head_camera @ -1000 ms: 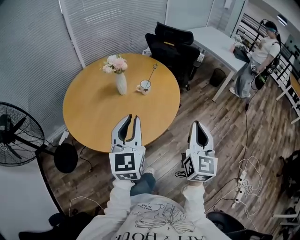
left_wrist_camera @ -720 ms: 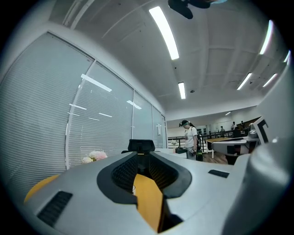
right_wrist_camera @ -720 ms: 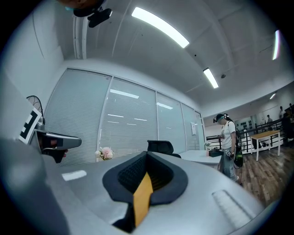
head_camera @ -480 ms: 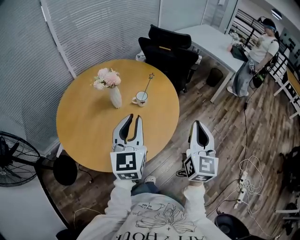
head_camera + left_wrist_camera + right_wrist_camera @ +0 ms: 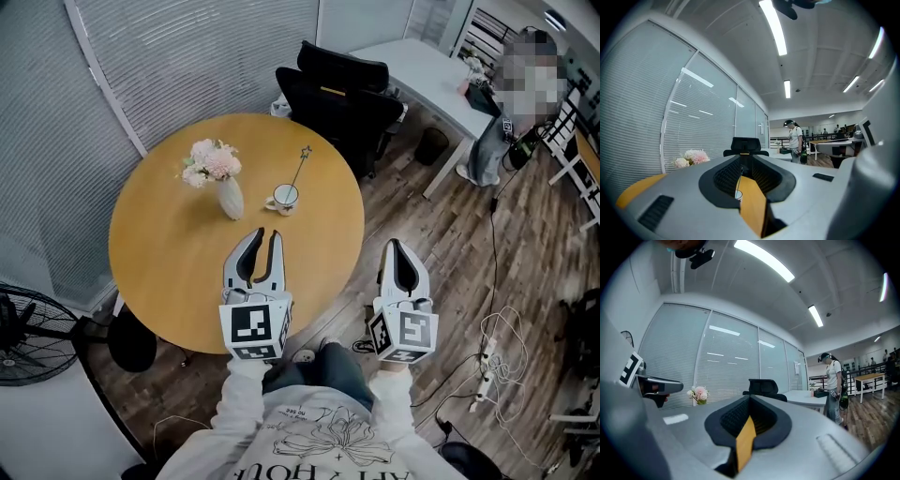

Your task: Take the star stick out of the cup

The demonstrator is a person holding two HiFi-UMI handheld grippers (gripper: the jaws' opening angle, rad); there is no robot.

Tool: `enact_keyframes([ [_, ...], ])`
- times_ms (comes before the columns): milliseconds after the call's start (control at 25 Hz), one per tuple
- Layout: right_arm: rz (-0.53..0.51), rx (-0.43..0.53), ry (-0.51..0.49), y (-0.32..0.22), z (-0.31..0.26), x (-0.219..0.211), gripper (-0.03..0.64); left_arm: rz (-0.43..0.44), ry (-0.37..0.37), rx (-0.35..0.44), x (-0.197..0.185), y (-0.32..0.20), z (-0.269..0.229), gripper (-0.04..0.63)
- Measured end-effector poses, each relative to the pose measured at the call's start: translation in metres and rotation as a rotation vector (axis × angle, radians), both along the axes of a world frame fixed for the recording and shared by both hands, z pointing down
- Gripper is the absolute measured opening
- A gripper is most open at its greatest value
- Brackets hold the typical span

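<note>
1. Head view: the left gripper (image 5: 266,234) is hovering, jaws spread and empty; the right gripper (image 5: 394,246) is idling, jaws pressed together. The cup (image 5: 281,198) is standing ahead of the left tips, well apart, the star stick (image 5: 299,171) leaning rightward.
2. Left gripper view: the jaw gap is framing what is probably the cup (image 5: 738,194).
3. Right gripper view: the tips are meeting, empty.
4. The approach is calling for centring the star stick between the left jaws above the rim.

Fan (image 5: 33,328) cut by left edge, star stick (image 5: 298,171) — foot seemingly hidden in cup (image 5: 281,204)
</note>
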State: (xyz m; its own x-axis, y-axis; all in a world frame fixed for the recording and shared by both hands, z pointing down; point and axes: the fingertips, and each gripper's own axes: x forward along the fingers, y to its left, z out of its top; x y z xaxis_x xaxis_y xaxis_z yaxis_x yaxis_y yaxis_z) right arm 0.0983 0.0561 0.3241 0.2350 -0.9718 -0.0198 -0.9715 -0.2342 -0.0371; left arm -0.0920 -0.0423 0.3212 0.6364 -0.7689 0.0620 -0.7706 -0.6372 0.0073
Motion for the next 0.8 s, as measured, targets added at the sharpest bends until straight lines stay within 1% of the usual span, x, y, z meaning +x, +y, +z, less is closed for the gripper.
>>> enact_keyframes([
  [360, -0.015, -0.022, -0.006, -0.04, 0.012, 0.016, 0.011, -0.002, -0.009, -0.024, 0.018, -0.037, 0.014, 0.074],
  [800, -0.073, -0.01, -0.01, -0.115, 0.015, 0.07, 0.011, -0.058, -0.018, -0.029, 0.065, -0.098, 0.021, 0.074],
])
